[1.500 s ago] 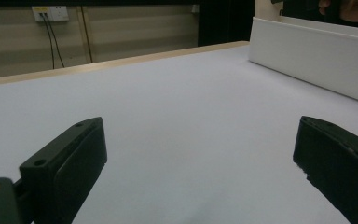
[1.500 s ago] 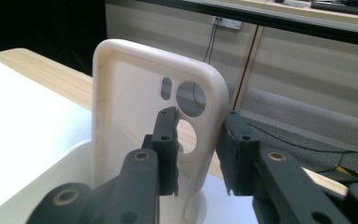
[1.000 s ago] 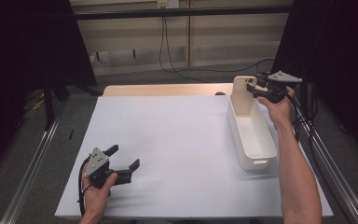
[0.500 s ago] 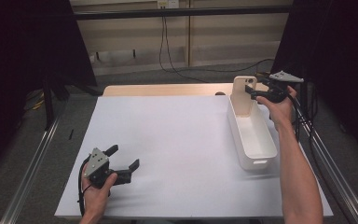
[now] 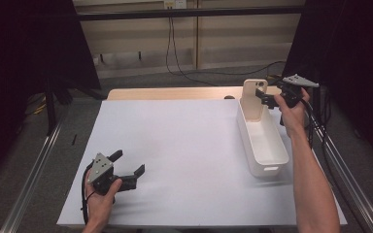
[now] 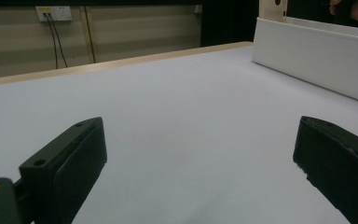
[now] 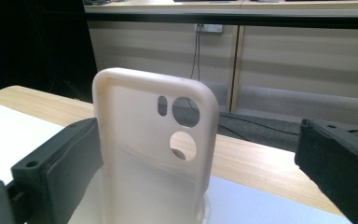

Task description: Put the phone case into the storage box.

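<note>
**Phone case let go, standing in the bin**

Nearest the person, the left gripper (image 5: 128, 167) rests on the white table (image 5: 184, 145), jaws spread apart with nothing between them. Its own view shows bare table ahead and the bin's long white wall (image 6: 314, 56) off to one side.

Farther out, at the right, the right gripper (image 5: 267, 97) is held at the far end of the bin (image 5: 262, 141). Its jaws have just been opening: a second ago they sat close on the case, and now they stand wide. The case (image 7: 156, 149) is still between them in the right gripper view, but the pads are off it — one jaw lies just beside its edge, the other is well apart. The hand itself has not shifted.

The case (image 5: 253, 99) stands upright at the far end of the bin, its camera holes at the top, seemingly propped against the end wall. By my reading the drop-off is done, or very nearly: the case is in the bin and released. What remains is to draw the gripper back without knocking it. An upright, thin case could tip if a jaw catches its edge — that near jaw is the one to watch.

Beyond the bin, a wooden table edge (image 5: 175, 93) runs behind the white sheet, then floor, trailing cables (image 5: 184, 73) and a wall with a socket (image 5: 174, 4). Nothing else lies on the table to get in the way.
</note>
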`<state>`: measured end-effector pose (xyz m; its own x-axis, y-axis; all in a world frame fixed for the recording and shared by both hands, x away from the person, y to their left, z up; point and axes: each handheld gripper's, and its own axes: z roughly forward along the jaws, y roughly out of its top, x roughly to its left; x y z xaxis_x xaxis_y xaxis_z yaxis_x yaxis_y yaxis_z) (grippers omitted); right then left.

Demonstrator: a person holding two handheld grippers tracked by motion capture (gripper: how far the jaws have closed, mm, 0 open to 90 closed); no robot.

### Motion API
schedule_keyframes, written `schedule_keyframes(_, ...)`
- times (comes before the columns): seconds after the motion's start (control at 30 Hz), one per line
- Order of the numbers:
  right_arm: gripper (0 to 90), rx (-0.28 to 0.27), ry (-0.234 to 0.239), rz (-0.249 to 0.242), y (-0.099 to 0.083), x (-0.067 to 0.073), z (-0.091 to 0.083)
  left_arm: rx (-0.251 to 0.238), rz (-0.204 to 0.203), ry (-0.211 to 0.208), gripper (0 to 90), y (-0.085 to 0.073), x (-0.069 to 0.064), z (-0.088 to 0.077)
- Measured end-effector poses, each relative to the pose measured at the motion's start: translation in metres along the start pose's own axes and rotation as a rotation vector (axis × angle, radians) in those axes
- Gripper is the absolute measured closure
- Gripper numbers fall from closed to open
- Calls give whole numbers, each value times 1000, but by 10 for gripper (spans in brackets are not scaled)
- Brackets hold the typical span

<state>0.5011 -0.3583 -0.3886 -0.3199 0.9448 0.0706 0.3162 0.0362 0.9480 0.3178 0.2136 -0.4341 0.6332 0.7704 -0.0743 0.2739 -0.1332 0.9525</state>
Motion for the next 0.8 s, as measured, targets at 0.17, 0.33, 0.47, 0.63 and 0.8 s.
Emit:
schedule_keyframes(0.17,4,-5,0,-12,2,2,-4,-2,-5,3,29,0,0,1)
schedule_keyframes(0.33,4,-10,1,-16,2,4,-8,2,2,9,27,0,0,0)
schedule_keyframes(0.47,5,-12,-3,-15,1,7,-12,0,2,13,26,0,0,-2)
schedule_keyframes(0.63,6,-29,-10,-20,2,12,-18,-10,-13,21,25,0,1,-5)
schedule_keyframes(0.8,5,-40,-12,-33,3,16,-24,-19,-28,26,25,0,1,-5)
